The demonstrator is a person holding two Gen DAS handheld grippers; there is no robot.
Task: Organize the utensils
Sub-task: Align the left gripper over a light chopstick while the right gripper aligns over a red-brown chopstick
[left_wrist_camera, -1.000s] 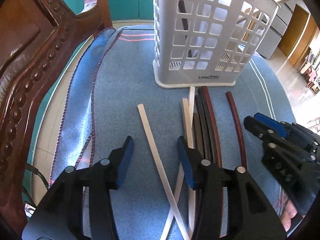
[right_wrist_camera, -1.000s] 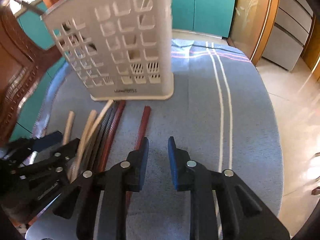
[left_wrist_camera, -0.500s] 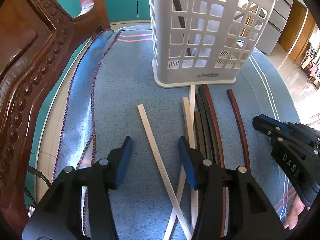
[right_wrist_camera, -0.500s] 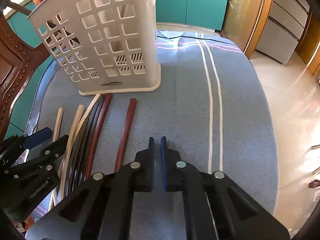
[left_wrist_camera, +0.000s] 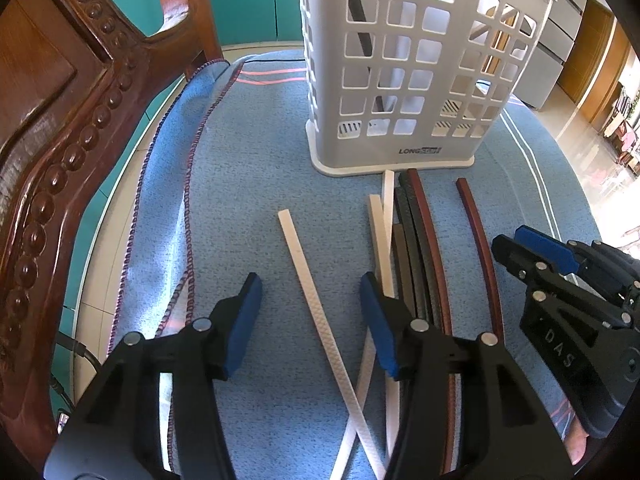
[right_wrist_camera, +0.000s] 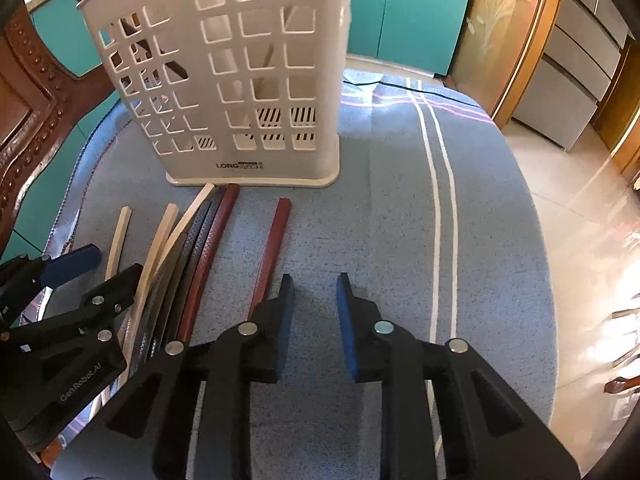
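Several chopsticks lie on the blue cloth in front of a white perforated holder. My left gripper hangs over a lone white chopstick. Its jaws are opening, and the chopstick lies between them untouched. Right of it sits a bundle of white, black and red-brown chopsticks. One red-brown chopstick lies apart. My right gripper hovers just right of that stick. Its jaws are opening over bare cloth. A dark utensil stands inside the holder.
A carved wooden chair back rises close on the left. The blue cloth with white stripes covers a round table, whose edge drops to a tiled floor on the right. Teal cabinets stand behind.
My right gripper's jaws closed almost fully half a second ago and have spread apart again. My left gripper's jaws stand slightly wider. The chopsticks have not moved.
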